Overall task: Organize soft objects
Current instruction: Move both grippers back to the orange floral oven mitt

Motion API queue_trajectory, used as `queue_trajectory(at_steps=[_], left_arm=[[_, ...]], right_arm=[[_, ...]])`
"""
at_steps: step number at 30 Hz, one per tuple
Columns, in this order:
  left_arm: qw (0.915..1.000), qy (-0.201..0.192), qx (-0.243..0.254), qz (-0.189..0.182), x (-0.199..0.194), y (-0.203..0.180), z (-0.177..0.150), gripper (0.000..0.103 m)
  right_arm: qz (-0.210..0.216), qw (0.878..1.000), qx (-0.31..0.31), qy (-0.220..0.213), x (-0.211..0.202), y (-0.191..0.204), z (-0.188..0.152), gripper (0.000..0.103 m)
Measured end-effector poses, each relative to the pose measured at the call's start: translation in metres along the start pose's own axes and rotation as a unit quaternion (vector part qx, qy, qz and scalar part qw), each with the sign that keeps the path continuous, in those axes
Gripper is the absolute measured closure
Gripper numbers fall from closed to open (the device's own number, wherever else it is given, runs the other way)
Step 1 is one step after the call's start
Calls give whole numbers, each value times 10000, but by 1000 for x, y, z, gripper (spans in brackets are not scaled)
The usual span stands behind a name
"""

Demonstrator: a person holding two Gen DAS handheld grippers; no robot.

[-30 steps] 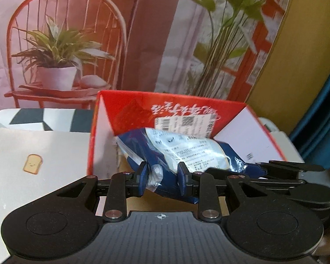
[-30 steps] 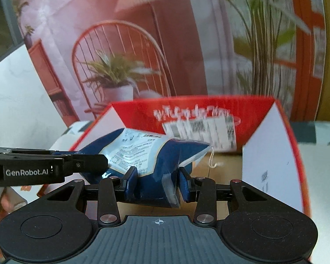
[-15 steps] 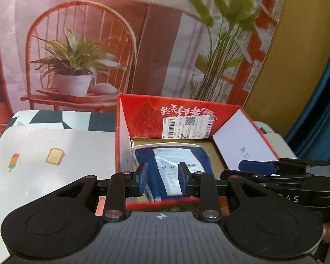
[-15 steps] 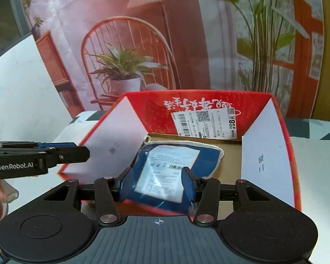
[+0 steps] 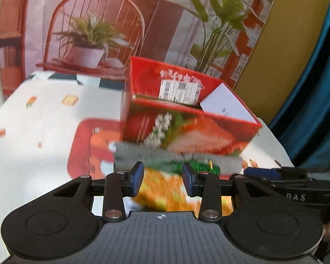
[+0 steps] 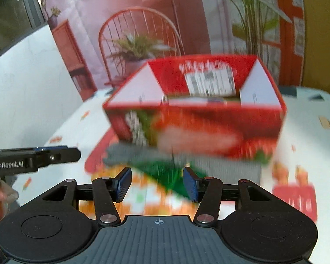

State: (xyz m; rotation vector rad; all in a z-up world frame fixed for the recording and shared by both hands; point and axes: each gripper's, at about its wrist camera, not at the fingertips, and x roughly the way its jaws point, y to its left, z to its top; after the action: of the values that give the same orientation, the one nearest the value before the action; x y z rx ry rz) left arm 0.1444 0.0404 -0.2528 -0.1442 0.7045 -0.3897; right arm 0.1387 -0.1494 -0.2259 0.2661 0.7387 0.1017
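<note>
A red cardboard box [image 5: 187,118] [image 6: 198,121] stands open on the table, and its front wall hides what lies inside. In front of it lie a grey knitted piece [image 5: 165,156] [image 6: 226,165], a green soft thing [image 5: 195,166] [image 6: 167,173] and an orange-yellow patterned packet [image 5: 165,189]. All are blurred by motion. My left gripper [image 5: 162,176] hovers over this pile with its jaws opening and nothing pinched. My right gripper [image 6: 157,184] is beside it, jaws also opening and empty. Each gripper shows in the other's view: the right gripper [image 5: 275,173], the left gripper [image 6: 44,156].
A white tablecloth [image 5: 44,121] with small printed pictures and a red printed patch [image 5: 88,154] covers the table. A backdrop poster [image 5: 94,33] of a chair and plants hangs behind. A blue curtain [image 5: 319,88] is at the right. A person's hand [image 6: 2,195] holds the left gripper.
Both grippers let go of the blue packet, which dropped into the red box. They then drew back toward the near side, bringing the soft items in front of the box into view.
</note>
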Motion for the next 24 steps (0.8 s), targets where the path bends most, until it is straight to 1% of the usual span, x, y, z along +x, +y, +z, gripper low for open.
queue_trajectory(at_steps=[3,6,10,13,16,20,24], left_arm=[[9999,-27,-16,112,-7,1,-23,63],[9999,-68,-114,78,-17,6,-38,63],[9996,-156,-233,73,-27,11,-42,63],[9992,-193,-346,-18,-27,15,-41,63],[9993,-32,-376,-55,-18,15,-47,64],[9993,197,-320,-72,-5,14,-53,64],[9988,302,-387,-90,1,19,-58,64]], right_arm=[[-102,9999,15,81,-14,4,-26,54],[-174,9997,117,130,-26,5,-43,54],[-256,9996,45,71,-38,13,-53,54],[-277,9996,-52,63,-38,16,-54,55],[-272,9995,-37,152,-28,15,-57,55],[-255,9989,59,379,-12,7,-67,54],[-187,9989,176,405,-6,2,-73,54]])
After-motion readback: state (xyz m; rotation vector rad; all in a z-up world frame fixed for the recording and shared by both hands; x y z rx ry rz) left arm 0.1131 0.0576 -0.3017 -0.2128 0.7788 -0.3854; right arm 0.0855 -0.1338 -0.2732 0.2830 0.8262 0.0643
